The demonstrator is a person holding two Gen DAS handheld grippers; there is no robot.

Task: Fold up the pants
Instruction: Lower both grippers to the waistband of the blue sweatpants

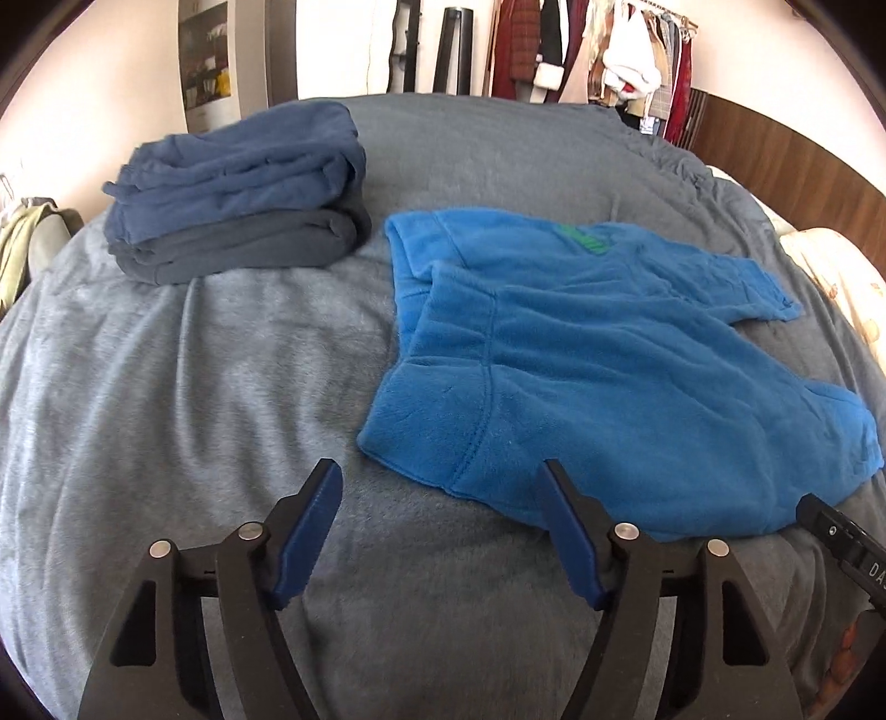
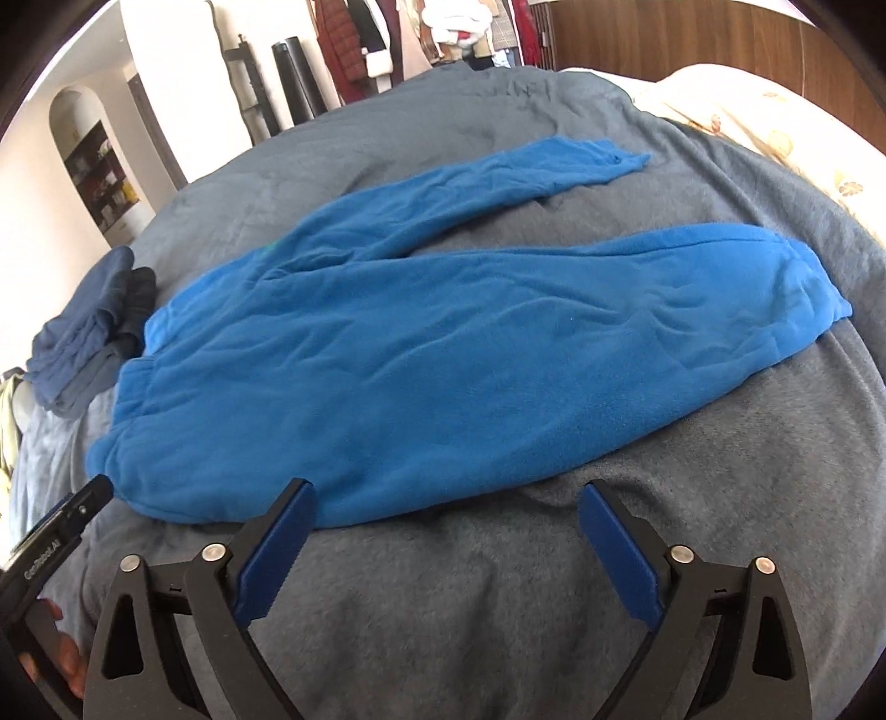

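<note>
Bright blue fleece pants [image 1: 581,354] lie flat on a grey blanket [image 1: 194,360] spread over a bed. The waistband is at the left, and both legs [image 2: 498,332] run off to the right, slightly apart. My left gripper [image 1: 440,471] is open, just above the near corner of the waistband, with nothing between its pads. My right gripper [image 2: 446,487] is open too, and wider. It hovers over the near edge of the closer leg, its left pad just over the fabric. Neither gripper holds the pants.
A stack of folded dark blue and grey garments [image 1: 238,194] sits on the blanket left of the pants. Cream patterned bedding [image 2: 747,122] lies at the far right. A rack of hanging clothes [image 1: 598,50] stands behind the bed. A hand [image 2: 55,653] shows at the lower left.
</note>
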